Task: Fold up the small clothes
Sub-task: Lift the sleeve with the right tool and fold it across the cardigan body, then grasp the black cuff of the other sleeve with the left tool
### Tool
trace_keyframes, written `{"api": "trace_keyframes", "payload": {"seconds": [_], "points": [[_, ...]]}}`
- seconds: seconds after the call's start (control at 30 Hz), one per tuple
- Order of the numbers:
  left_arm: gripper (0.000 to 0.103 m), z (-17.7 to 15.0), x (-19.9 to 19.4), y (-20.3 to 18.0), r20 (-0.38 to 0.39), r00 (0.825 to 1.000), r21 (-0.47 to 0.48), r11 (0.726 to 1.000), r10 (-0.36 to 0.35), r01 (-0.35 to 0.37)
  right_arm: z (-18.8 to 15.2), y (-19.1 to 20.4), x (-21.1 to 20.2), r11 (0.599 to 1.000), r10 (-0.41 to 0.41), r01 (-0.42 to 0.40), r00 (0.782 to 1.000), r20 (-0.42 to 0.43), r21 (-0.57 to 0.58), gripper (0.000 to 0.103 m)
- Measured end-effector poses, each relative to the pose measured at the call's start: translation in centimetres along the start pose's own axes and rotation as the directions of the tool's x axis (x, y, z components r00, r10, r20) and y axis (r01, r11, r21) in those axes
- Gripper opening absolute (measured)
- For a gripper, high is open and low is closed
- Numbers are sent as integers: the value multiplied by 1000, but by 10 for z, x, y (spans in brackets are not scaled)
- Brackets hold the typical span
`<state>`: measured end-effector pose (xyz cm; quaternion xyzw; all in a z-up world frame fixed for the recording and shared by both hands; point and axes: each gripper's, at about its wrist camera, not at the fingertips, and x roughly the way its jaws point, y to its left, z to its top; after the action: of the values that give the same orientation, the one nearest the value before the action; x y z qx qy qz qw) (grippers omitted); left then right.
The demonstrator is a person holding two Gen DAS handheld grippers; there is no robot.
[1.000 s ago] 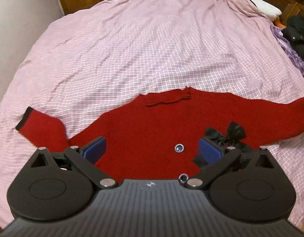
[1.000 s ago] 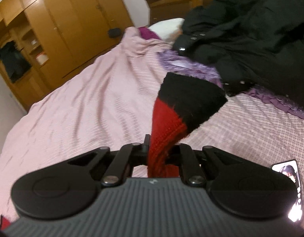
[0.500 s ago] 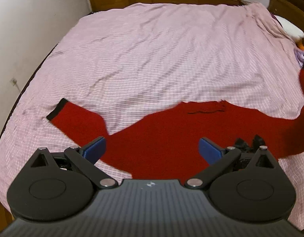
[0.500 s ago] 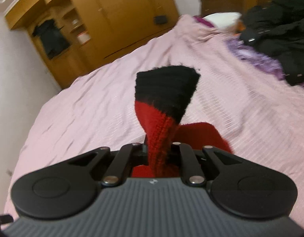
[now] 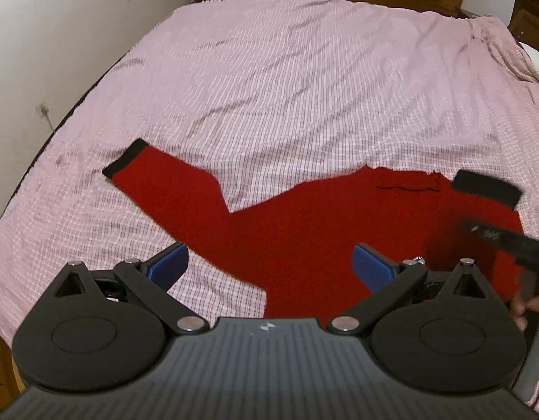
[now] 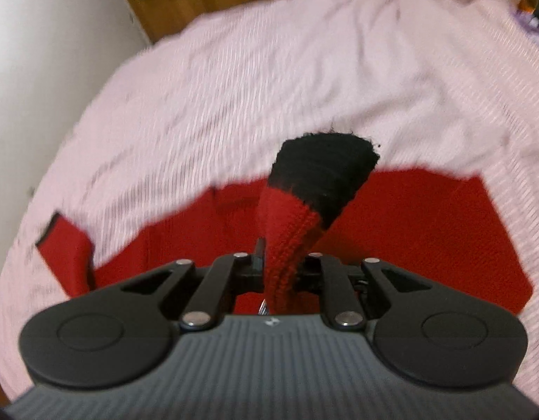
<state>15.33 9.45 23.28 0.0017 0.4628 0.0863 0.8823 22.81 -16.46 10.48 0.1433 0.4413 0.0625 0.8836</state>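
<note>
A wide bed (image 5: pixel 304 70) under a pink checked cover carries the red sweater (image 5: pixel 304 231) flat near its front edge, one black-cuffed sleeve (image 5: pixel 157 182) stretched toward the left edge. The left gripper (image 5: pixel 267 266) hovers over the sweater, jaws spread wide and empty. The right gripper (image 6: pixel 281 269) has the other sleeve (image 6: pixel 304 203) between jaws just starting to open, its black cuff above the sweater's body.

- One red sweater (image 5: pixel 304 231) on the bed (image 5: pixel 304 70).
- Two black cuffs (image 5: pixel 124 157) on the sweater.
- Two grippers (image 5: pixel 267 262) over the bed.
</note>
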Motion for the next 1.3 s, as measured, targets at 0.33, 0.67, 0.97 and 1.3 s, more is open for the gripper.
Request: {"api": "trace_keyframes", "payload": {"seconds": [0.33, 0.67, 0.97, 1.3], "points": [[103, 2, 14, -11, -20, 999, -9, 999, -42, 42, -22, 7, -32, 999, 27, -29, 998, -49, -33, 74], [103, 12, 47, -84, -87, 984, 58, 985, -158, 163, -39, -50, -62, 996, -85, 87, 993, -77, 22, 74], [103, 37, 102, -173, -154, 974, 185, 963, -168, 195, -51, -100, -64, 976, -129, 145, 986, -101, 163, 74], [97, 38, 163, -231, -232, 965, 230, 956, -126, 180, -68, -127, -55, 949, -129, 159, 984, -127, 273, 74]]}}
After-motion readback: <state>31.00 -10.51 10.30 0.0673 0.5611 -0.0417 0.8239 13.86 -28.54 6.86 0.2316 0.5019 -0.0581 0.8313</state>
